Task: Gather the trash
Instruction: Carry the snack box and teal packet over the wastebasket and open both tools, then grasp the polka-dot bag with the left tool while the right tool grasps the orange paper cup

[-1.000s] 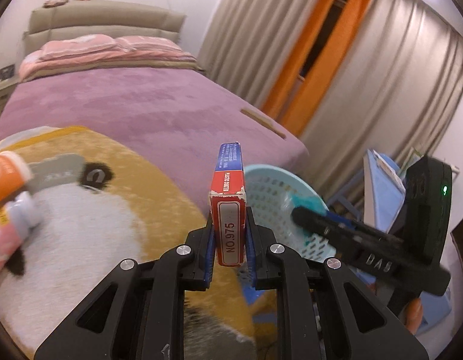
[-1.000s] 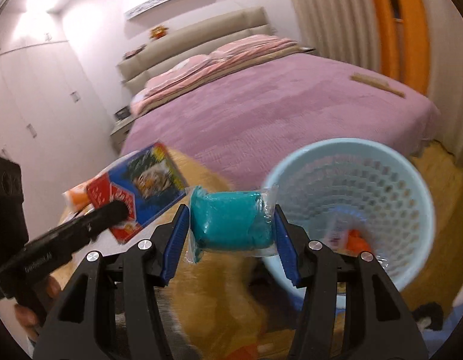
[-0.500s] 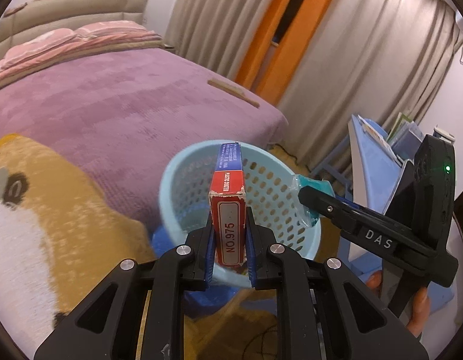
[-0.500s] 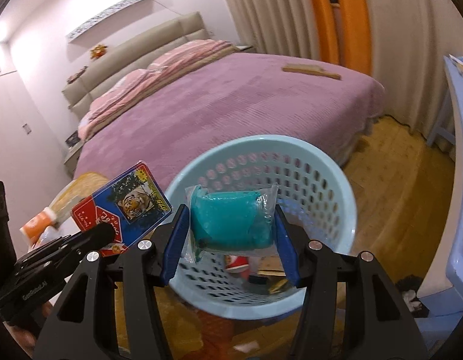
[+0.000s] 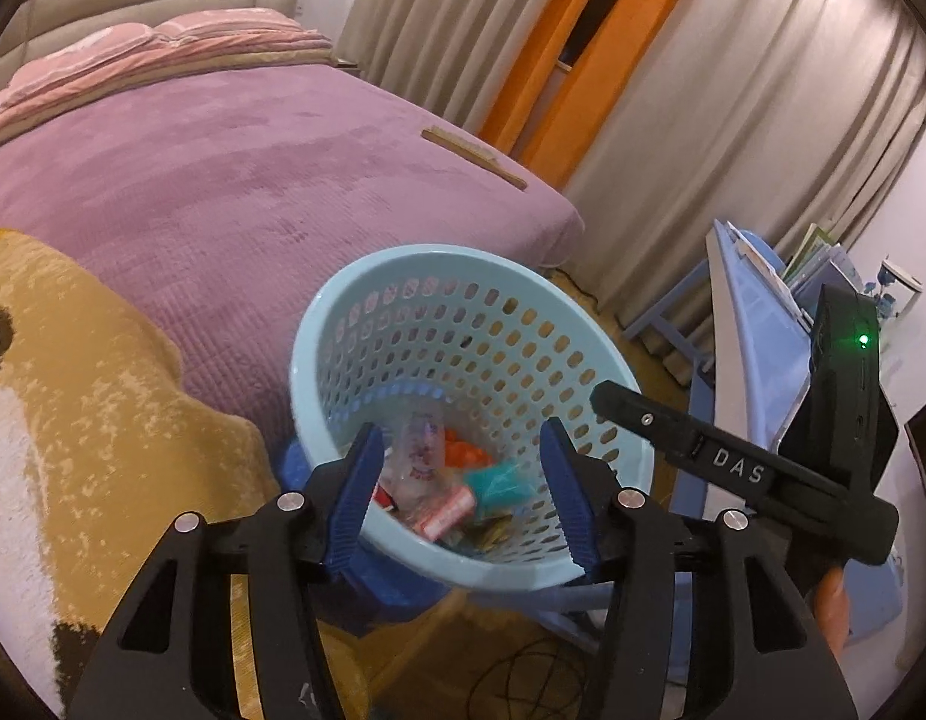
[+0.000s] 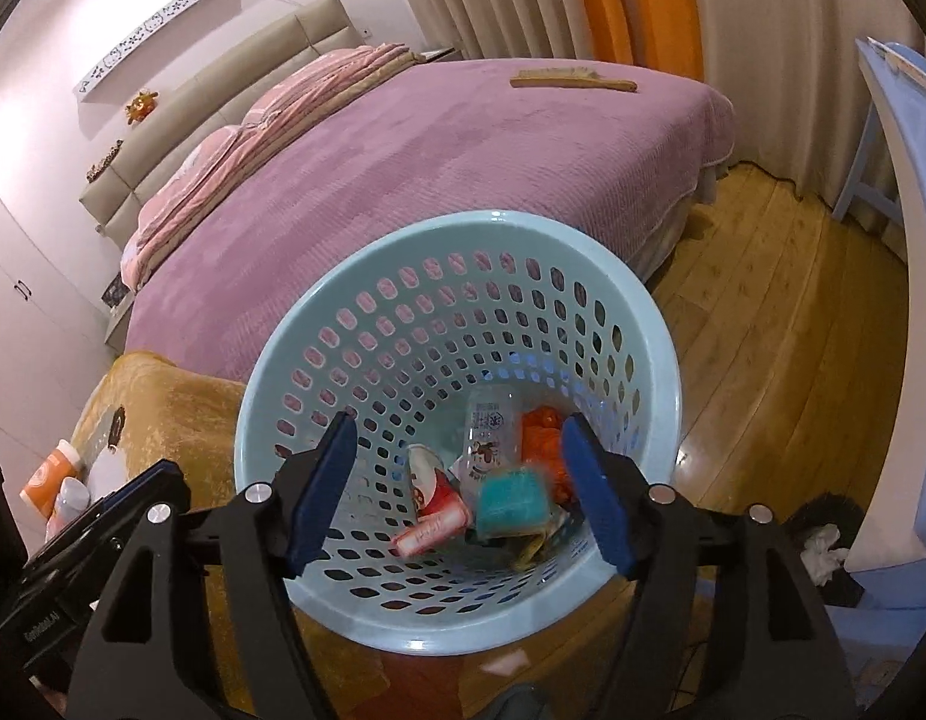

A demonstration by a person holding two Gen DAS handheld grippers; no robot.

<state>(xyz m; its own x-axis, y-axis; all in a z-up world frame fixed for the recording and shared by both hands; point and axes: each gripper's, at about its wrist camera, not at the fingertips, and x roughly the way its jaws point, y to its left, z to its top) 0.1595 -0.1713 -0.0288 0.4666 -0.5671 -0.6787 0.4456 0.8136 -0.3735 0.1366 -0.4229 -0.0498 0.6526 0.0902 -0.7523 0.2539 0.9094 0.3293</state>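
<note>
While over basket (image 6: 319,372) | left tool (image 5: 460,495), right tool (image 6: 460,489) just opened, seemingly empty

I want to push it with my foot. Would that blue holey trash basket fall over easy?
Probably yes. The basket looks like thin plastic full of holes, so likely light. It is tall, and only a few small bits of trash sit at the bottom, so little weighs it down. It already seems tilted against the bed.
</note>
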